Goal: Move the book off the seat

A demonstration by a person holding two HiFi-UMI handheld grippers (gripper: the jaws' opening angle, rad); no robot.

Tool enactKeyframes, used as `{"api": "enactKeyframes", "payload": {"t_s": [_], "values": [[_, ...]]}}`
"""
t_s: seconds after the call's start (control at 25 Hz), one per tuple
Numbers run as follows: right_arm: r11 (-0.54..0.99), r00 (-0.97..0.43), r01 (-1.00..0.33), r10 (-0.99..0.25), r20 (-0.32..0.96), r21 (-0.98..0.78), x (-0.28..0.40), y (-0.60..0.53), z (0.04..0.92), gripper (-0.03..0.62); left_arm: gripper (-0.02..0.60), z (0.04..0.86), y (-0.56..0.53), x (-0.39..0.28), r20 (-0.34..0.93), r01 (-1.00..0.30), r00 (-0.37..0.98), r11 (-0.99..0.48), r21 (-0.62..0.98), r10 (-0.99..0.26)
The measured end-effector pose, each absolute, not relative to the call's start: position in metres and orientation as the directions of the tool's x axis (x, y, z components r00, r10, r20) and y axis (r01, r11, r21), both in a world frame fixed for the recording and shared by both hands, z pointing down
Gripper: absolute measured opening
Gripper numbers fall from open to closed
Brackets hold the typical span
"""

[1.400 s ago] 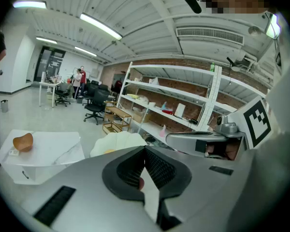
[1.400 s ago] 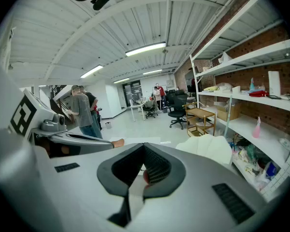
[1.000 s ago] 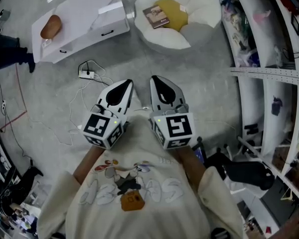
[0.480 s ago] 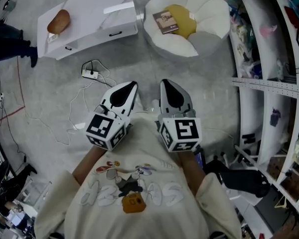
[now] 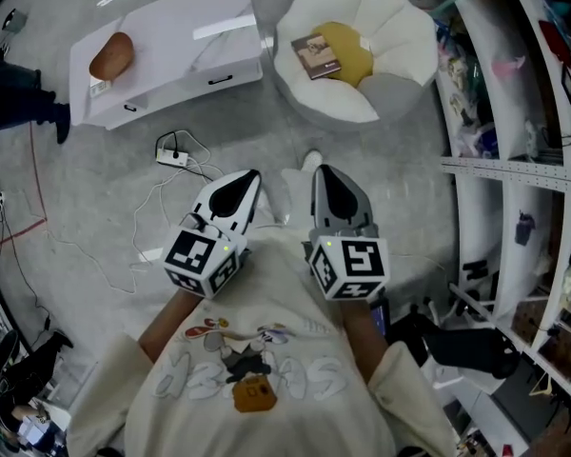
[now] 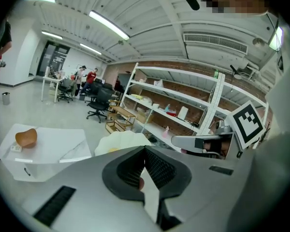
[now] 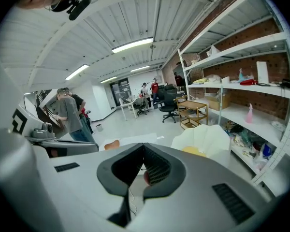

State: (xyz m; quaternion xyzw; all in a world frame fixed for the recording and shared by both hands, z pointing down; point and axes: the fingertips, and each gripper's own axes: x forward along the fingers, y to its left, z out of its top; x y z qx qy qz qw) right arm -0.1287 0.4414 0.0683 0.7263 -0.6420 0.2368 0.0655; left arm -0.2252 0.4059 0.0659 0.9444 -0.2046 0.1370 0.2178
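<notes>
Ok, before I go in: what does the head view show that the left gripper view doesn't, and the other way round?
Head view only: the book lying on the seat, and the power strip with its cables on the floor.
Left gripper view only: the office chairs and the people far back in the room, and the ceiling lights.
Both: the white petal-shaped seat, the white table with a brown loaf-like object on it, and the shelving.

A brown, loaf-shaped lump [image 5: 112, 55] rests near the left end of a low white table [image 5: 176, 36], a white power strip [image 5: 169, 154] with loose cables lies on the grey floor below it, and white shelving [image 5: 514, 165] lines the right side.
</notes>
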Motion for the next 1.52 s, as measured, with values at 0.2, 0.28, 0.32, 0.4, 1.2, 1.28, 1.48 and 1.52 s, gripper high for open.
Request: {"api": "enactKeyframes", "payload": {"t_s": [0.2,0.28,0.32,0.4,1.2,1.28,1.48,1.52], "values": [[-0.203,0.082,-0.952,-0.891,0.447,-0.23,-0.092,0.423,0.079,0.006,0.012,0.075,0.385,-0.2,0.364,-0.468,0.867,-0.81,0.353,-0.341],[-0.201,0.076,-0.951,-0.889,0.451,-0.236,-0.077,0.41,0.082,0.006,0.012,0.076,0.372,-0.187,0.376,-0.476,0.861,-0.806,0.352,-0.344],[-0.201,0.075,-0.951,-0.888,0.453,-0.237,-0.068,0.403,0.082,0.006,0.012,0.076,0.365,-0.18,0.383,-0.479,0.857,-0.804,0.351,-0.344],[-0.201,0.072,-0.95,-0.886,0.457,-0.239,-0.049,0.388,0.081,0.006,0.012,0.074,0.351,-0.163,0.395,-0.486,0.852,-0.8,0.353,-0.343],[-0.1,-0.068,-0.923,-0.908,0.413,-0.372,0.155,0.258,0.079,0.006,0.012,0.061,0.232,0.039,0.48,-0.56,0.785,-0.779,0.281,-0.391],[-0.093,-0.08,-0.923,-0.903,0.422,-0.374,0.17,0.252,0.082,0.006,0.012,0.06,0.224,0.05,0.482,-0.564,0.78,-0.78,0.27,-0.398],[-0.046,-0.133,-0.93,-0.882,0.452,-0.365,0.185,0.244,0.087,0.007,0.012,0.063,0.213,0.066,0.506,-0.564,0.773,-0.781,0.271,-0.382],[-0.036,-0.143,-0.93,-0.882,0.45,-0.366,0.188,0.24,0.087,0.008,0.012,0.065,0.208,0.07,0.516,-0.563,0.769,-0.781,0.27,-0.376]]}}
